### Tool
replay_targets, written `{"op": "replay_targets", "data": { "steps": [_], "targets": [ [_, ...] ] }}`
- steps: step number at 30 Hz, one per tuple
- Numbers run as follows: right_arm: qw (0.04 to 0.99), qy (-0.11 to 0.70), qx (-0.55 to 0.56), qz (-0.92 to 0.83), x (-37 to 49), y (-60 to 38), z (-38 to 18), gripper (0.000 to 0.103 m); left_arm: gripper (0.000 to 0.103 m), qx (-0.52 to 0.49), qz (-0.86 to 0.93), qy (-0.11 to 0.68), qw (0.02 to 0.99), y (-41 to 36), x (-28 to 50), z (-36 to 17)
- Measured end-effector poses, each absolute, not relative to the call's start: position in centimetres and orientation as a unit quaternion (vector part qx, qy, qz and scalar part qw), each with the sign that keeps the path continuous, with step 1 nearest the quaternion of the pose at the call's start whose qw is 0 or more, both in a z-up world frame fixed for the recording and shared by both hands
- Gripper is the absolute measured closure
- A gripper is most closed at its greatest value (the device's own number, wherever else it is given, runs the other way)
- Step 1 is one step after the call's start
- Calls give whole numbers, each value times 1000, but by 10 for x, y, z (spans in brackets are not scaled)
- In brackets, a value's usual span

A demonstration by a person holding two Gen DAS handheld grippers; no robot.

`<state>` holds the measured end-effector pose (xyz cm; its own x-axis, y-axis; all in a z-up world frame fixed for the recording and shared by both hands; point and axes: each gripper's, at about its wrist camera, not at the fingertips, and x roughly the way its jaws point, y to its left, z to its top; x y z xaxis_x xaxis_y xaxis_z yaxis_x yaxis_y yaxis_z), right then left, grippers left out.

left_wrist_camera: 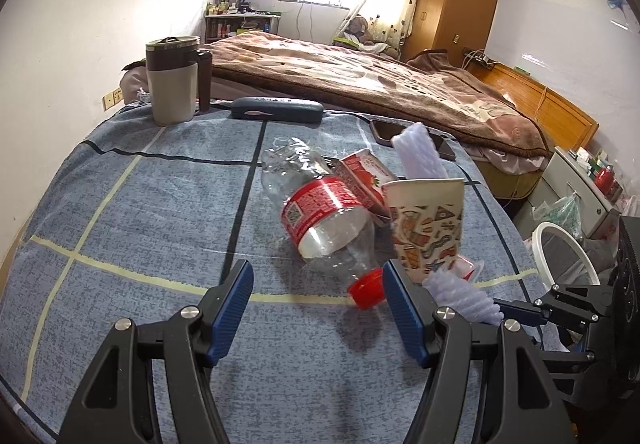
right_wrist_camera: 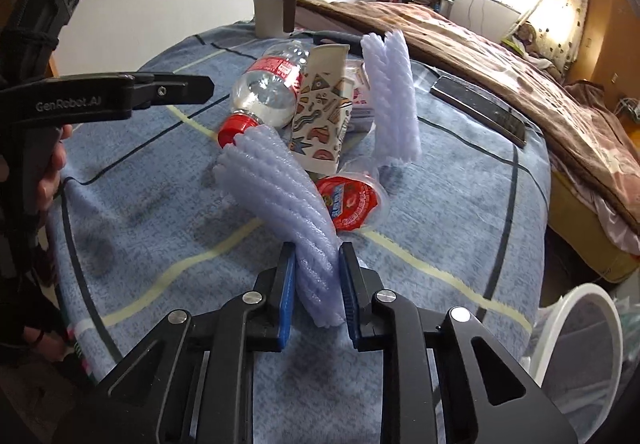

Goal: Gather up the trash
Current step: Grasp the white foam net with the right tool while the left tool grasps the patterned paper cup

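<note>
A crushed clear bottle (left_wrist_camera: 320,212) with a red label lies on the blue plaid cloth (left_wrist_camera: 120,244). Its red cap (left_wrist_camera: 366,288) sits between the spread fingers of my left gripper (left_wrist_camera: 316,268), untouched; this gripper is open. Beside the bottle are a patterned paper cup (left_wrist_camera: 428,224), a red carton (left_wrist_camera: 364,172) and a red-lidded jelly cup (right_wrist_camera: 352,204). My right gripper (right_wrist_camera: 316,256) is shut on the near end of a lilac foam net sleeve (right_wrist_camera: 276,180). A second foam sleeve (right_wrist_camera: 394,100) stands behind the cup.
A brown-and-cream mug (left_wrist_camera: 172,80), a dark glasses case (left_wrist_camera: 276,109) and a phone (left_wrist_camera: 384,132) lie at the far side of the cloth. A white bin rim (right_wrist_camera: 580,324) is low on the right. A bed with a brown blanket (left_wrist_camera: 400,84) is behind.
</note>
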<state>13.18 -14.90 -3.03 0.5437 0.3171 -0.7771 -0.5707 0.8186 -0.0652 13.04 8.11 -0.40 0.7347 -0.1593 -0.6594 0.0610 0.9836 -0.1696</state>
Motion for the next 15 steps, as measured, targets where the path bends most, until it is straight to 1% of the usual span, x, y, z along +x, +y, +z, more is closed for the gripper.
{"op": "replay_targets", "data": {
  "steps": [7, 15],
  "targets": [
    [888, 402, -80, 211, 133, -184, -27, 80, 34, -68, -71, 362, 927, 69, 132, -4],
    [899, 401, -25, 173, 128, -203, -32, 80, 34, -63, -88, 358, 927, 46, 137, -2]
  ]
}}
